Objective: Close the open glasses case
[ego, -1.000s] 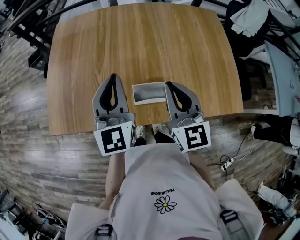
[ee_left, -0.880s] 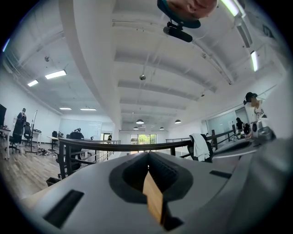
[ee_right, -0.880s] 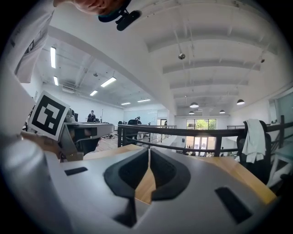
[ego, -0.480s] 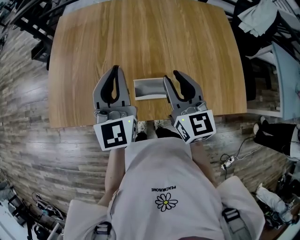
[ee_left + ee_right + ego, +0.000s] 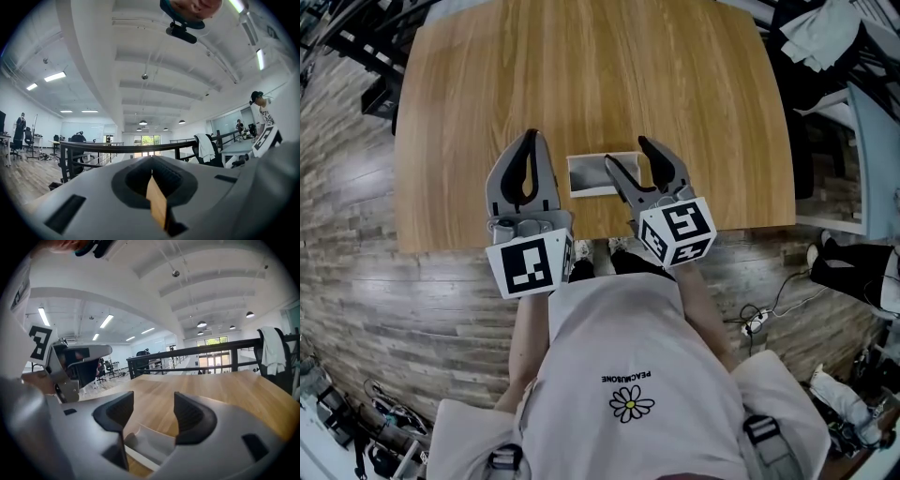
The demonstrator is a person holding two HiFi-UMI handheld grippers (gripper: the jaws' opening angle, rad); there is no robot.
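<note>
Right gripper (image 5: 627, 152) fingers opening above the glasses case (image 5: 589, 174) near table (image 5: 581, 75) edge; left gripper (image 5: 530, 141) fingers together, empty.

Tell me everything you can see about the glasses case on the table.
The glasses case is a pale grey-white rectangular box that looks like hard plastic. It lies open and flat by the front edge of the wooden table. The right claw, jaws opening, has the case's right end between them, pads not pressing. The left claw stands apart.

It was a big open-plan office or lab: strip lights (image 5: 55, 76) overhead, office chairs (image 5: 29, 138), a black railing (image 5: 201, 351), cables (image 5: 773, 309) on plank floor (image 5: 356, 300).
</note>
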